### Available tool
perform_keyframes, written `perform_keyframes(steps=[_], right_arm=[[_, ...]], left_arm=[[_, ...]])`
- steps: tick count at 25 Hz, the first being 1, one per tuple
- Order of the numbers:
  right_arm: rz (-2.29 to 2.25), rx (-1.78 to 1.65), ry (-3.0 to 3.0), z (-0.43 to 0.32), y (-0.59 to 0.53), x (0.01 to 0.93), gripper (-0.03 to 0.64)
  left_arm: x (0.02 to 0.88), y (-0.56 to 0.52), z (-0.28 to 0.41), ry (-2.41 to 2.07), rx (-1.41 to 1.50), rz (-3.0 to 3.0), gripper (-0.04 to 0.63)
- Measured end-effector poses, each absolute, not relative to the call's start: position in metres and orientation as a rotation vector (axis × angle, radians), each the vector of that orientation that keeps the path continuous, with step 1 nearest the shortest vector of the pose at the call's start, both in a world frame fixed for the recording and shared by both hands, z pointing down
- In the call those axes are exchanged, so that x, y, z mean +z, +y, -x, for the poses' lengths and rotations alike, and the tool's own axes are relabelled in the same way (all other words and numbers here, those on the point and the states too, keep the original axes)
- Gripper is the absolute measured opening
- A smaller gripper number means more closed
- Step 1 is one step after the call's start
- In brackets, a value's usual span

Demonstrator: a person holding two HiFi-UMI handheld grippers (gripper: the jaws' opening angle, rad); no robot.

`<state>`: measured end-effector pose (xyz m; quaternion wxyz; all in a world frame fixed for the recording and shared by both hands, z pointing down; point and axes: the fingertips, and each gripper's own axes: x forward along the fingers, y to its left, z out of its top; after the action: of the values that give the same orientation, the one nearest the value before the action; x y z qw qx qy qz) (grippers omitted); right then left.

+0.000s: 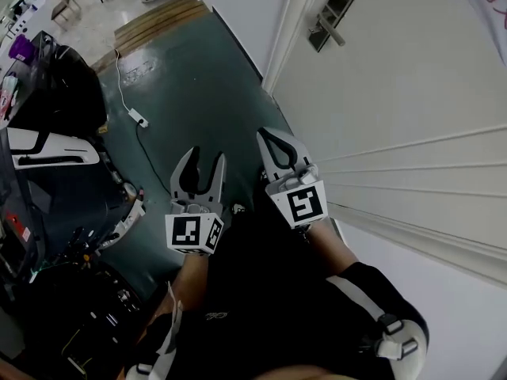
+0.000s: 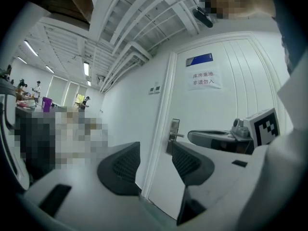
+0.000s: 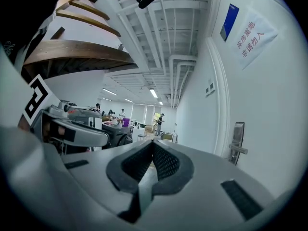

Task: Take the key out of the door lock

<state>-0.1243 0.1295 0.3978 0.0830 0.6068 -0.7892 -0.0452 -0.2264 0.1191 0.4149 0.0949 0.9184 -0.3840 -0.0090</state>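
A white door [image 1: 396, 93] fills the right side of the head view, with a dark lock plate and lever handle [image 1: 331, 18] high on it, far from both grippers. The same lock plate appears in the left gripper view [image 2: 173, 135] and in the right gripper view [image 3: 237, 143]. No key can be made out at this size. My left gripper [image 1: 206, 155] is held low over the floor, jaws open and empty [image 2: 155, 165]. Beside it, nearer the door, my right gripper [image 1: 265, 134] has its pads pressed together with nothing between them [image 3: 153, 148].
The floor [image 1: 198, 77] is dark teal. A white power strip [image 1: 138, 118] with its cable lies on it. Black chairs and equipment [image 1: 55, 93] crowd the left. Wooden steps [image 1: 158, 18] lie at the far end. A paper sign [image 2: 206, 79] hangs on the door.
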Motion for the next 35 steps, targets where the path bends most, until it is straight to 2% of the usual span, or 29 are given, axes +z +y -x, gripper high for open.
perform_keyframes(steps=[11, 23, 35], right_arm=[[-1.774, -0.113, -2.406, 0.089, 0.058, 0.406, 0.009], [-1.794, -0.066, -2.414, -0.008, -0.032, 0.409, 0.009], [-1.841, -0.025, -2.421, -0.091, -0.059, 0.411, 0.009]], left_arm=[[0.429, 0.05, 0.185, -1.152, -0.01, -2.705, 0.196], [0.441, -0.039, 0.071, -1.038, 0.068, -2.694, 0.196], [0.452, -0.087, -0.042, -0.852, 0.028, -2.636, 0.196]])
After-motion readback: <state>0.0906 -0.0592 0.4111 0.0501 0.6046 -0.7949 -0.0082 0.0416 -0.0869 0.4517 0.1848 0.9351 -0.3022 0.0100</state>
